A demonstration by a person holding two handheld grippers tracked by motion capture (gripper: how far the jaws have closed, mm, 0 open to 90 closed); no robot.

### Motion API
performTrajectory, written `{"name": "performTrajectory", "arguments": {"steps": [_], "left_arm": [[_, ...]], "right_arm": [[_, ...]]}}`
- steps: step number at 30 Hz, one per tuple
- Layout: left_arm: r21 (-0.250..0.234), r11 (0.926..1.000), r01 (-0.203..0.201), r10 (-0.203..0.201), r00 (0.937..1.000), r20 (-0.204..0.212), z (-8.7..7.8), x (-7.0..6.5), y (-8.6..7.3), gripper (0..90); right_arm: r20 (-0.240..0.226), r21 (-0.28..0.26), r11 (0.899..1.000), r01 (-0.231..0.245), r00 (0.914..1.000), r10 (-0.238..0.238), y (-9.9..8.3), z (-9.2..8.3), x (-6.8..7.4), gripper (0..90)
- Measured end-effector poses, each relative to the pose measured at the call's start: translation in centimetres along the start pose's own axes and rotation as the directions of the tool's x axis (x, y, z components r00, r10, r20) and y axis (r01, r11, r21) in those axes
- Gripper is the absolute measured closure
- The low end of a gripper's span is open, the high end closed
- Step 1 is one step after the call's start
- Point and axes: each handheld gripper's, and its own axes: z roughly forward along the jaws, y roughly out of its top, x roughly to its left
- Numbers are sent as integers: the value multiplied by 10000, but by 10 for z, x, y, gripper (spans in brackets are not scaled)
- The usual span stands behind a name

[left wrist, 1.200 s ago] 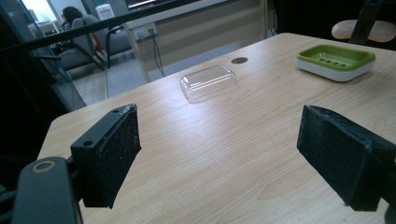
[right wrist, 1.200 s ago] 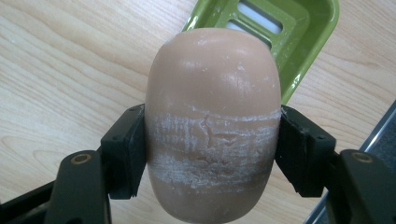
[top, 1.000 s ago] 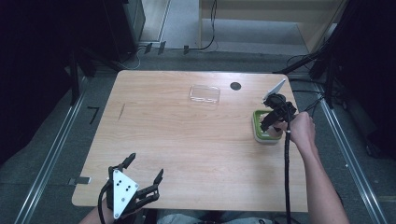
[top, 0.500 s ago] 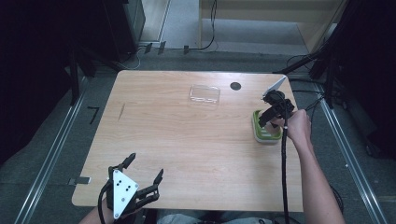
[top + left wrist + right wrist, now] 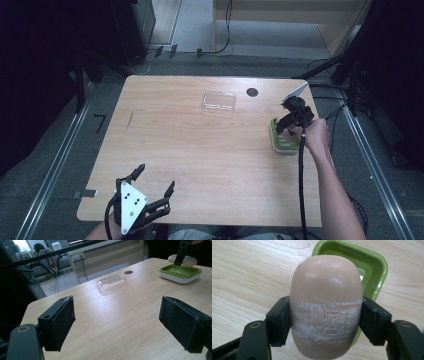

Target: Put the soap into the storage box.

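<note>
Soap bar gripped over a green dish on a wooden bench

The pale, wood-grained bench (image 5: 200,150) is smooth and rectangular. By the green soap dish (image 5: 282,142), a slotted rounded tray on a white base, lies a clear plastic lid (image 5: 219,101). The right tool (image 5: 324,317) clamps an oval beige soap bar (image 5: 325,305), scuffed white, just above the dish. Well apart from the dish, the left tool (image 5: 117,322) gapes wide, holding nothing.
</note>
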Motion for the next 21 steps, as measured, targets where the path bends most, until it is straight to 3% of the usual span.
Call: {"name": "performTrajectory", "arguments": {"steps": [11,21], "left_arm": [[1,10000,-29,29,10000,13,0,0,0,139],[-5,10000,-7,7,10000,5,0,0,0,139]], "right_arm": [[-93,-112,9978,-646,9979,645,0,11,-6,334],[-47,-68,9966,-825,9966,825,0,21,-6,333]]}}
